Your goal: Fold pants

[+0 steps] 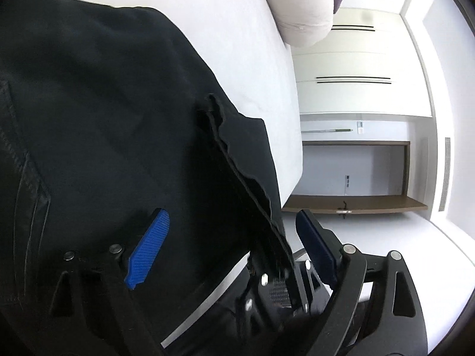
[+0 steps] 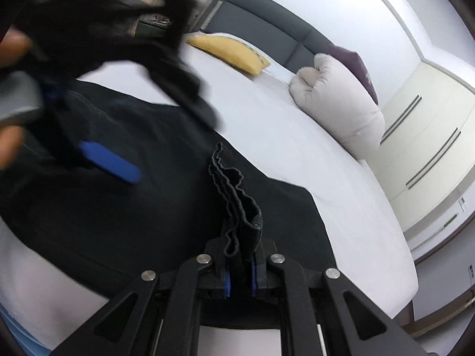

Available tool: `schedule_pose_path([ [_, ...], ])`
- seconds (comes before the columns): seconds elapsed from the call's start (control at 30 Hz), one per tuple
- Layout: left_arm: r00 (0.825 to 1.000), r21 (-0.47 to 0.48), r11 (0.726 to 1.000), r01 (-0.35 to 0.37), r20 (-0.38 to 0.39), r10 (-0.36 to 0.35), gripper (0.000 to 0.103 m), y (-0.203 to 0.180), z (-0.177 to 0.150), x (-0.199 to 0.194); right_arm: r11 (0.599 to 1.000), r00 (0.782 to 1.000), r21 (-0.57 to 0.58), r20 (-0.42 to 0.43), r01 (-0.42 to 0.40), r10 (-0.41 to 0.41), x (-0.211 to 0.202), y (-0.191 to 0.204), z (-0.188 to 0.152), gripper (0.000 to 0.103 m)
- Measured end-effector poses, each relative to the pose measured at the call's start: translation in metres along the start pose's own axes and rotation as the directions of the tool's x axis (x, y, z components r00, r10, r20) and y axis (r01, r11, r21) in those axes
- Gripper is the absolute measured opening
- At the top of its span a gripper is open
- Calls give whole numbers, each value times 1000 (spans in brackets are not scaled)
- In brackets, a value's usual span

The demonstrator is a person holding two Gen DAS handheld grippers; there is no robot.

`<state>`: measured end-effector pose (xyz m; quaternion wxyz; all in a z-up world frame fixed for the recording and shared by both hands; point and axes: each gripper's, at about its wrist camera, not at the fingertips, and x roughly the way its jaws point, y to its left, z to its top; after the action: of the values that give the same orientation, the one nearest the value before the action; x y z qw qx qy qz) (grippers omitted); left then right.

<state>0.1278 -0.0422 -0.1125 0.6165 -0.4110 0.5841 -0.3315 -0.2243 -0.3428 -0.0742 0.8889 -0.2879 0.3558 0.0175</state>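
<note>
Right two-finger gripper (image 2: 240, 279), nearest the lens: black linkage arms, blue ribbed pads drawn close together and clamped on a bunched, wavy-edged hem (image 2: 234, 207) of the black woven pants (image 2: 118, 201). The pinched layers stand up as a ruffled ridge above the jaws.

Left two-finger gripper (image 1: 234, 237): jaws spread wide, nothing pressed between the pads. One blue ribbed pad (image 1: 148, 249) lies over the flat cloth; the other (image 1: 314, 246) hangs past the bed's near edge, with the raised hem (image 1: 237, 160) passing between them without contact. In the right wrist view this gripper appears blurred at upper left, held by a person's hand (image 2: 12, 95), and hides part of the headboard.

The pants lie spread, smooth and matt, across the near side of the white-sheeted bed (image 1: 237, 44), a stitched seam (image 1: 26, 178) showing at their left; one corner reaches the bed's near edge.

Farther along the bed: a plump, pale grey pillow (image 2: 341, 109), a purple cushion (image 2: 356, 62) behind it, a flat yellow cushion (image 2: 231, 53), all against the dark grey padded headboard (image 2: 267, 17). Beyond the bed's far edge: white wardrobe doors (image 2: 430, 136) with long bar handles, and a wooden shelf (image 1: 356, 203).
</note>
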Motion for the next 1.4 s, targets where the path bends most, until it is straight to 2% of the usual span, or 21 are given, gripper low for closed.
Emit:
schedule_pose_path([
  [0.13, 1000, -22, 1000, -1, -18, 0, 87, 7, 13, 1, 999, 1000, -30, 26, -10, 10, -9, 13, 13, 11],
  [0.23, 999, -16, 999, -32, -32, 32, 84, 14, 21, -9, 997, 998, -66, 47, -27, 30, -14, 27, 22, 11],
  [0.27, 999, -15, 999, -33, -37, 33, 75, 16, 25, -10, 996, 998, -80, 53, -37, 41, -16, 33, 25, 11],
  [0.3, 998, -6, 999, -40, -52, 40, 59, 18, 21, -16, 995, 997, -91, 61, -50, 55, -19, 40, 27, 11],
  [0.33, 997, 2, 999, -53, -58, 53, 50, 19, 22, -17, 993, 996, -102, 66, -61, 68, -21, 45, 29, 11],
  [0.37, 995, 16, 997, -76, -59, 77, 32, 20, 23, -22, 991, 994, -115, 71, -74, 82, -23, 51, 32, 11],
  [0.5, 988, 69, 987, -146, -31, 149, 10, 26, 26, -47, 981, 990, -158, 67, -110, 122, -24, 75, 37, 11],
  [0.9, 958, 160, 945, -285, 22, 286, 8, 32, 26, -70, 967, 987, -205, 27, -151, 159, -10, 98, 57, 11],
  [1.03, 945, 154, 933, -326, 26, 326, 8, 44, 29, -65, 963, 983, -202, 2, -181, 185, -12, 122, 50, 11],
  [1.17, 945, 138, 935, -327, 17, 327, 9, 49, 29, -54, 959, 981, -206, -25, -193, 192, 2, 129, 45, 15],
  [1.23, 943, 133, 934, -332, 18, 333, 10, 53, 27, -62, 964, 980, -175, -21, -199, 198, 1, 124, 46, 23],
  [1.3, 928, 148, 916, -372, 33, 371, 11, 44, 24, -67, 969, 976, -122, -23, -216, 215, -2, 111, 46, 48],
  [1.33, 916, 161, 902, -400, 47, 398, 11, 39, 22, -69, 968, 973, -98, -22, -231, 230, -5, 104, 45, 52],
  [1.37, 884, 178, 866, -468, 78, 461, 11, 34, 19, -78, 961, 963, -64, -24, -270, 269, -9, 95, 44, 57],
  [1.4, 867, 183, 848, -498, 95, 489, 11, 25, 17, -78, 946, 946, -26, -28, -322, 322, -13, 85, 42, 57],
])
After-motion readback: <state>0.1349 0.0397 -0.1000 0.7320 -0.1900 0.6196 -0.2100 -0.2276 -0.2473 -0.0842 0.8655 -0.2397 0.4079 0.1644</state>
